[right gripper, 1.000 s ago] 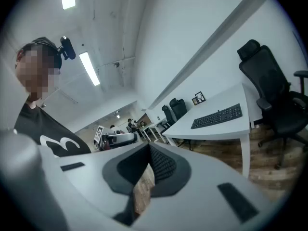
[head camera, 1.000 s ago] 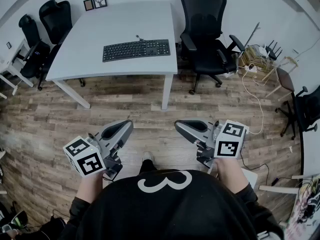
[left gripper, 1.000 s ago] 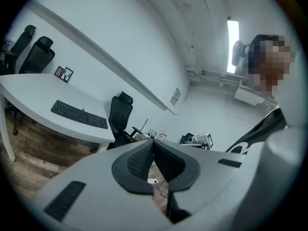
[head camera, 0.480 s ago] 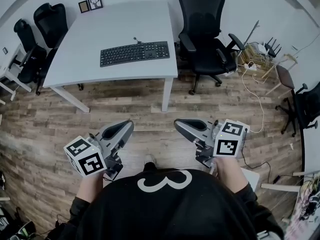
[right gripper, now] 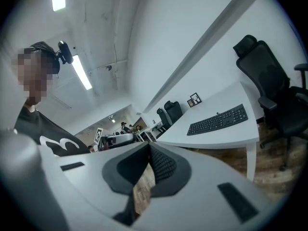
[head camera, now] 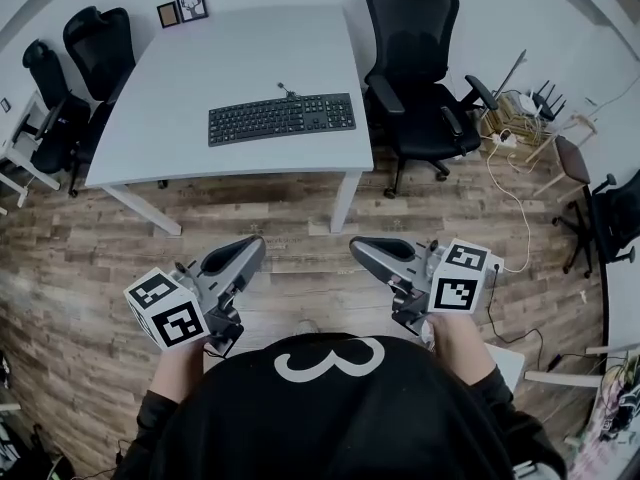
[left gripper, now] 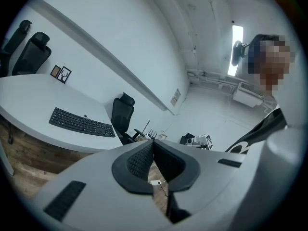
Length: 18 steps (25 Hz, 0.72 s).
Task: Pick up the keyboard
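Two grippers clenched empty, left gripper, right gripper, keyboard well apart on table, chairs partly hidden behind it.

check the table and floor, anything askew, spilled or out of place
Nothing spilled or damaged. The keyboard lies flat on the white table, roughly square with its front edge. The only untidy thing is a white cable trailing loose over the wood floor right of the black chair.

One keyboard, one table, two picture frames, two tongs
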{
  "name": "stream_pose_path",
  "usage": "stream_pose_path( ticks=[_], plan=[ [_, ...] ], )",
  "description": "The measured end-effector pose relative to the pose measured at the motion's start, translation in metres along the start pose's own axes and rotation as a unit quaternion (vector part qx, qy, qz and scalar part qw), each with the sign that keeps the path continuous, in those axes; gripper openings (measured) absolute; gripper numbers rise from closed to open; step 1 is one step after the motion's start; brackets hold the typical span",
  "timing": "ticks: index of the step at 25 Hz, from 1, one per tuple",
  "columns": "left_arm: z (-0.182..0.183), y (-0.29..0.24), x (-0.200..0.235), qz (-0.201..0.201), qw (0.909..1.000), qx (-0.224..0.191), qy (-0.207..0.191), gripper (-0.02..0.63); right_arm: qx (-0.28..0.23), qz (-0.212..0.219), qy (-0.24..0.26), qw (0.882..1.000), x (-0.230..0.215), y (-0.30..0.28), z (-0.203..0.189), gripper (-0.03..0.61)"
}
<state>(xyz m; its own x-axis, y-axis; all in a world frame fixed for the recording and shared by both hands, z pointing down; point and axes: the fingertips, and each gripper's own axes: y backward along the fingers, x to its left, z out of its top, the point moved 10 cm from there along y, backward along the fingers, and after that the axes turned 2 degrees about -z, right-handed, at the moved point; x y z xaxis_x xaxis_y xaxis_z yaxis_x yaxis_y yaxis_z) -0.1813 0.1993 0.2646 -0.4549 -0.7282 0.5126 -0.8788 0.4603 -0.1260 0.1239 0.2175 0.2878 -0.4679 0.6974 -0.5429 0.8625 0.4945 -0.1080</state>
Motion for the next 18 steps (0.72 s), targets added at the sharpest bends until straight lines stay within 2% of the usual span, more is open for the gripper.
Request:
stream_pose_path(
  ticks=[5, 18],
  plan=[
    [0.013, 0.012, 0.026, -0.003, 0.9999, -0.013, -0.004, 0.014, 0.005, -0.009, 0.009, 1.000, -0.001, -0.024, 0.004, 0.009],
    [0.021, 0.017, 0.070, 0.012, 0.9995, -0.017, 0.024, 0.014, 0.018, -0.017, 0.000, 1.000, -0.025, -0.056, 0.019, 0.009]
  ],
)
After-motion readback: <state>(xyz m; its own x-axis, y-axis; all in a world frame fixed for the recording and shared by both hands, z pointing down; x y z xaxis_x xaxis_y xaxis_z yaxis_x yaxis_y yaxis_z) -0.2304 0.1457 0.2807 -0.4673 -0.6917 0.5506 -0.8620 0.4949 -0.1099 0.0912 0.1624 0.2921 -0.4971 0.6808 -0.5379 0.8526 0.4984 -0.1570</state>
